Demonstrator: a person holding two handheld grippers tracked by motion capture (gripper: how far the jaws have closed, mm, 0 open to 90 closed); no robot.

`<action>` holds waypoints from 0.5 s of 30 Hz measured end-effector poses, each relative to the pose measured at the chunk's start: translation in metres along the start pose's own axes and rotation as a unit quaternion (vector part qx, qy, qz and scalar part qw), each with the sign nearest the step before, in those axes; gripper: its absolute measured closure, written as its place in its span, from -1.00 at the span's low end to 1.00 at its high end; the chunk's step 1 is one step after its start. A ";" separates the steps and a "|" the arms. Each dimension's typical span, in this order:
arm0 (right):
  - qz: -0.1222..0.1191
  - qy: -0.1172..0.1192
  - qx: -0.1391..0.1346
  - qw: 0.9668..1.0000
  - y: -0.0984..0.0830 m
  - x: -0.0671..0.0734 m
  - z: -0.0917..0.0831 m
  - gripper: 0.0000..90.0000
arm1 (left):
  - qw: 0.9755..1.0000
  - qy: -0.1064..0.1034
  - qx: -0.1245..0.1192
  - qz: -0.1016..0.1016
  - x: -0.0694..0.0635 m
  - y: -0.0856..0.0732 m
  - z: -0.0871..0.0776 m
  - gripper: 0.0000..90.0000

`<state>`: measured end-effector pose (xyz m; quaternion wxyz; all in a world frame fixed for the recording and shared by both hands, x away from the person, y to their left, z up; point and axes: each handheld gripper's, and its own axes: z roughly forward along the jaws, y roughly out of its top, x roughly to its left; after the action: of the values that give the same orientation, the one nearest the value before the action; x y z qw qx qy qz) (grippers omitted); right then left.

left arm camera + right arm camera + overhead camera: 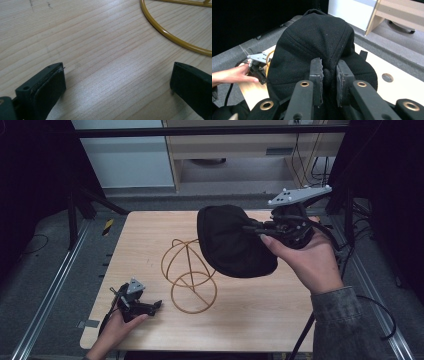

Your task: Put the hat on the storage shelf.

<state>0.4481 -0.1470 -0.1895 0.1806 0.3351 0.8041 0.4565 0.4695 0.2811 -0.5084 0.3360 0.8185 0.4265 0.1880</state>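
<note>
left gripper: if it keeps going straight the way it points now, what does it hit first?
Probably the yellow wire stand's base ring. The left gripper is open, low over the wooden table, with bare wood between it and the ring. Depth is unclear.

Wooden table [150, 245], light grain, rounded corners, set between metal rails.
Wire stand [189, 276], yellow, globe-shaped cage on a ring base, at table centre, upright.
Black cap [231, 241], fabric, held in the air at 1 o'clock of the stand, its lower edge overlapping the stand's top right.
Right gripper [255, 228], at 3 o'clock of the cap, jaws pinched on the cap's fabric; grey plate on top; right hand [311, 257] beneath it.
Left gripper [156, 304], at 8 o'clock of the stand, low on the table, held by left hand [116, 326]; jaw gap not readable.
</note>
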 end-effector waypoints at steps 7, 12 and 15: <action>-0.014 0.008 0.000 1.000 0.013 0.010 0.004 0.74 | 1.000 0.001 0.001 0.000 0.000 0.000 0.000 -1.00; -0.019 0.015 0.002 1.000 0.017 0.014 0.011 0.74 | 1.000 0.001 -0.001 -0.001 -0.001 0.001 0.001 -1.00; -0.023 0.017 0.004 1.000 0.021 0.017 0.016 0.74 | 1.000 0.001 -0.002 -0.001 -0.001 0.001 0.001 -1.00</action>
<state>0.4531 -0.1176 -0.1793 0.1762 0.3092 0.8164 0.4547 0.4701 0.2799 -0.5086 0.3371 0.8173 0.4275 0.1890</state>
